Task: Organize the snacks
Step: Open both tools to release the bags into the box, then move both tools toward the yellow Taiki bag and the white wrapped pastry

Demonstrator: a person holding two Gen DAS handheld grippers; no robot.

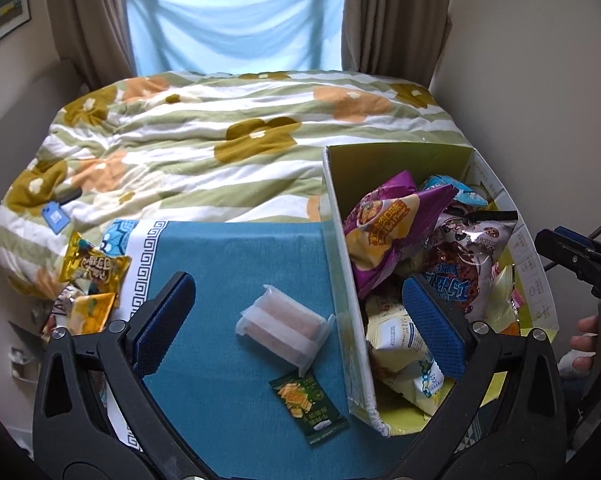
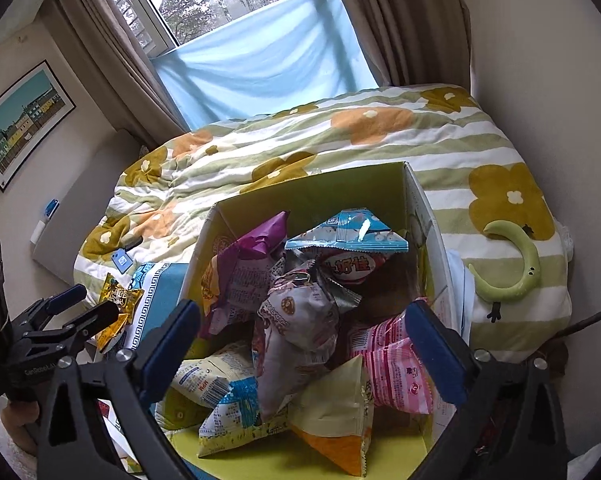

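An open cardboard box (image 1: 342, 264) holds several snack bags; it also shows in the right wrist view (image 2: 312, 192). On the blue cloth (image 1: 236, 264) lie a translucent wafer pack (image 1: 286, 326) and a small green snack packet (image 1: 308, 406). Yellow snack packets (image 1: 92, 268) lie at the cloth's left edge. My left gripper (image 1: 300, 320) is open and empty, above the wafer pack and the box's left wall. My right gripper (image 2: 304, 348) is open and empty, over the bags in the box. The left gripper (image 2: 84, 312) shows at the left of the right wrist view.
A flowered quilt (image 1: 228, 140) covers the bed behind the box. A blue tag (image 1: 55, 216) lies on the quilt at left. A green curved plush toy (image 2: 516, 264) lies on the quilt right of the box. Curtains and a window stand behind.
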